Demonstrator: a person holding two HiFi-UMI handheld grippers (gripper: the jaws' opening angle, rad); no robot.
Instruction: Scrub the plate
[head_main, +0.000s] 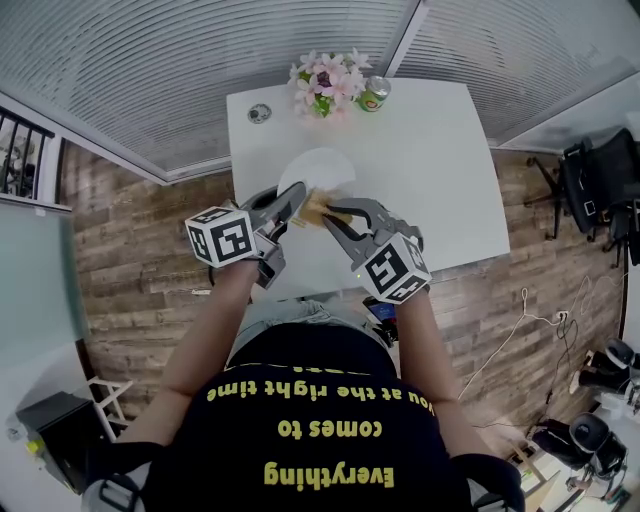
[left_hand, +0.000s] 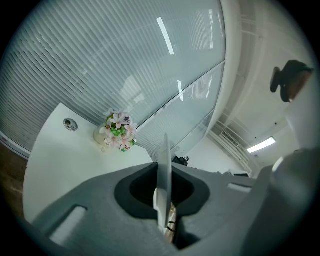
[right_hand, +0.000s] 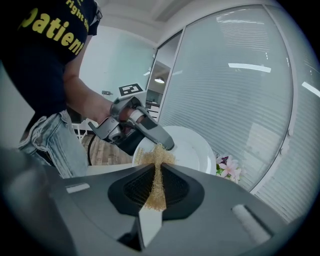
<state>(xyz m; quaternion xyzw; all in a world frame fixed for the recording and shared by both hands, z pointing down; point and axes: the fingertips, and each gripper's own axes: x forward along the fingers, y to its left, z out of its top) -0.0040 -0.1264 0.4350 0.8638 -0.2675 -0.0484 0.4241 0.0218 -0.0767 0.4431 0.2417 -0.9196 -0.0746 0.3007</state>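
Head view: round white plate (head_main: 320, 168) up on edge over the table's (head_main: 440, 170) near left part. Left gripper view: left gripper (left_hand: 166, 172) clamped on its thin, glossy rim. Right gripper view: right gripper (right_hand: 156, 167) pinching a coarse, tan, fibrous scrubber (right_hand: 156, 182), frayed tip at the plate's rim.

Open room on the white table (head_main: 440, 180) lies right of the held plate (head_main: 325, 168); flowers (head_main: 327, 82) and a green can (head_main: 374, 94) stand at its far edge, against the glass wall (head_main: 200, 60).

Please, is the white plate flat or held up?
Held up: the left hand-held gripper clamps the rim of the round white plate above the white table.
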